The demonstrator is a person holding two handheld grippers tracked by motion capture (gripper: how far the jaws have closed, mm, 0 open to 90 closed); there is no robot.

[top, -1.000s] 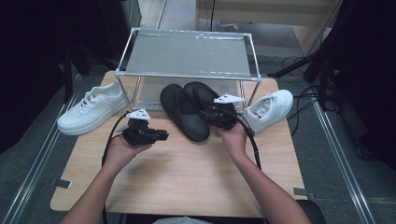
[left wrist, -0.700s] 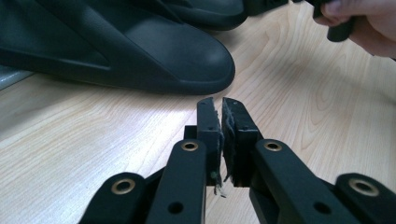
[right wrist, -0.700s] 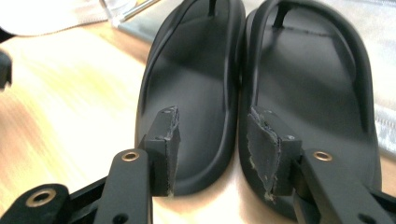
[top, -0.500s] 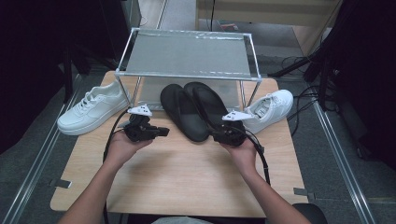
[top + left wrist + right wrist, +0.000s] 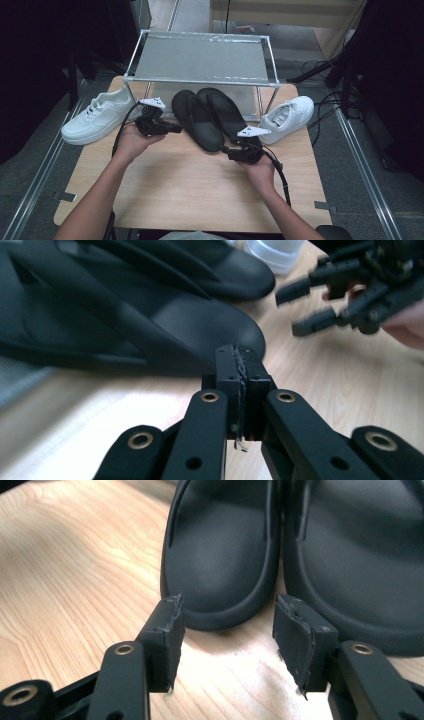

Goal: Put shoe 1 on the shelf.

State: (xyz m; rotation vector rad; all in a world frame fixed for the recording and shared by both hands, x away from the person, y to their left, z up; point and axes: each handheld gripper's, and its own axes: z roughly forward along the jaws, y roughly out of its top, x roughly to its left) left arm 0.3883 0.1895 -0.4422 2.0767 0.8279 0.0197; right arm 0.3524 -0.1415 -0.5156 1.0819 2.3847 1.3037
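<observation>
Right now the right gripper (image 5: 226, 149) sits low on the table (image 5: 200, 195) with its jaws apart, and they have just been opening wider; nothing is between them yet. Just past its tips lies the heel of the left sandal (image 5: 220, 560), one of two black sandals lying side by side in front of the metal shelf (image 5: 200, 57). The right sandal (image 5: 227, 112) touches it along one side. Both sandals lie flat, heels toward the person, toes pointing away and a little to the left, so their long way runs from the person toward the shelf. The left gripper (image 5: 240, 372) is squeezed tight on nothing, near the left sandal's side. I think the trouble could come from the sandals being so close: a jaw could bump the right sandal and push it away. The soft heel could also slip out if only its edge gets pinched.
</observation>
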